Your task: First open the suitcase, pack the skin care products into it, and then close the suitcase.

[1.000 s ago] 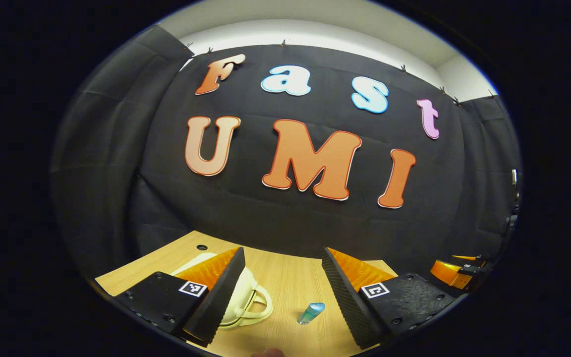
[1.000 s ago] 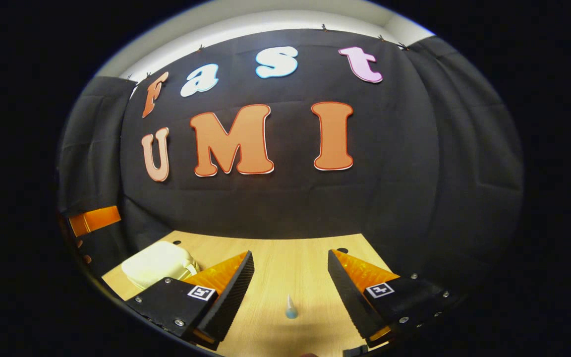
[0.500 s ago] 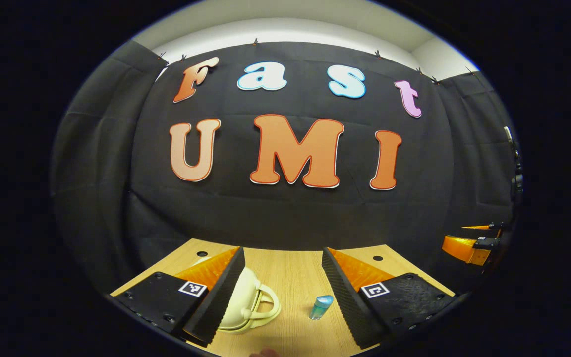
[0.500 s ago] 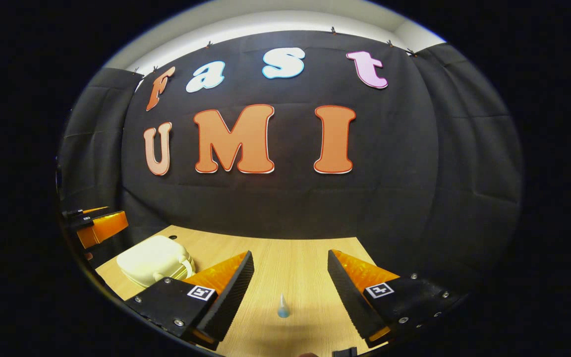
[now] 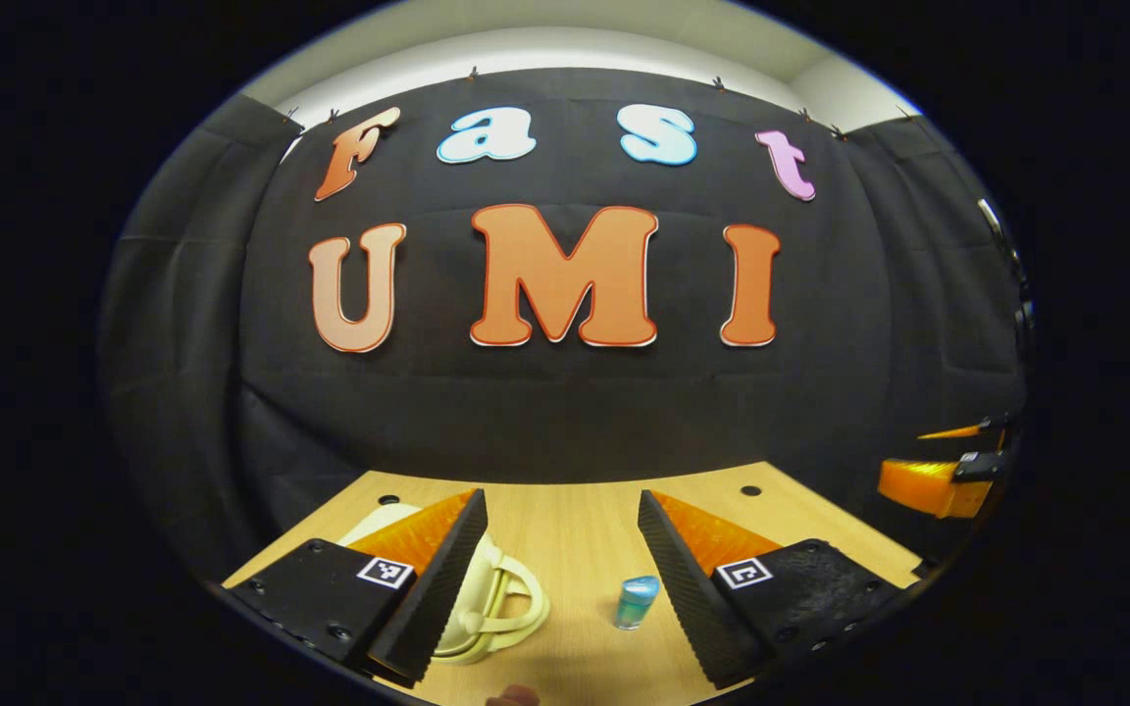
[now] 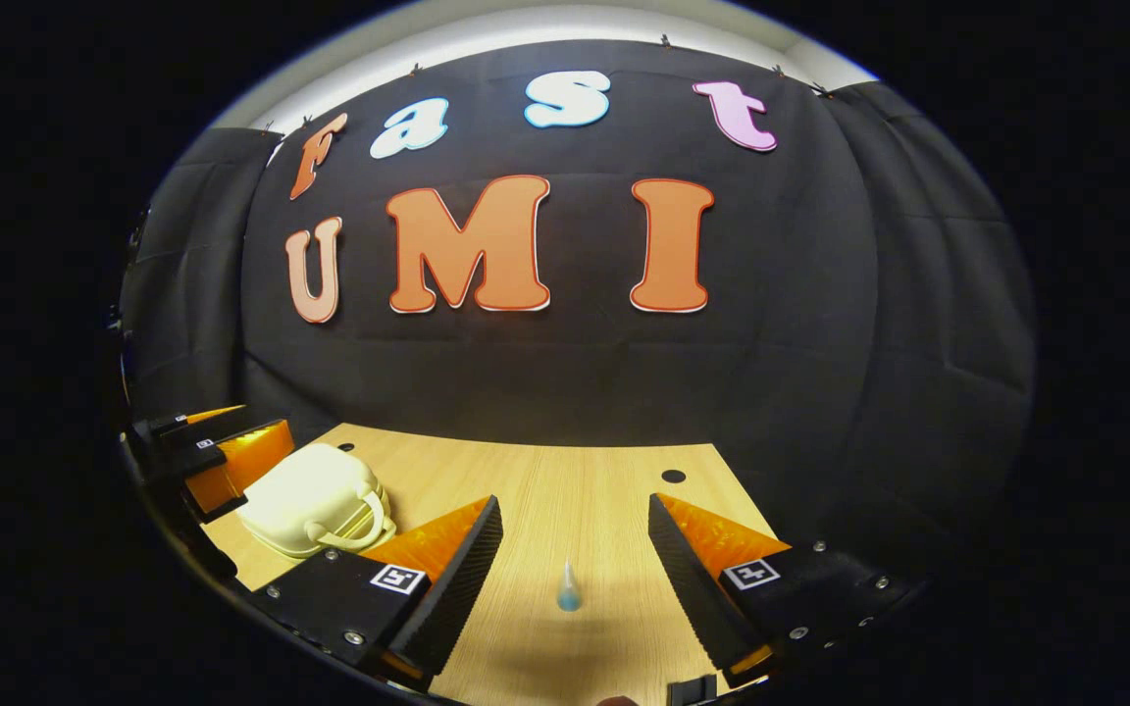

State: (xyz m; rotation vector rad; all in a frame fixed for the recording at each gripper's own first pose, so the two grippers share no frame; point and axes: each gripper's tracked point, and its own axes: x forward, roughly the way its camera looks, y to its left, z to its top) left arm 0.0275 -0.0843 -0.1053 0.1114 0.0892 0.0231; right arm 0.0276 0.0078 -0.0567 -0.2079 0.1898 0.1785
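Suitcase, cream and hard-shelled, lies shut on the wooden table, partly behind the left gripper's near finger, its looped handle toward the gap. Both the left gripper and the right gripper are spread wide, holding nothing. A small blue bottle stands between the right gripper's fingers. The case looks light, rigid and smooth; the handle or lid edge seems the best hold
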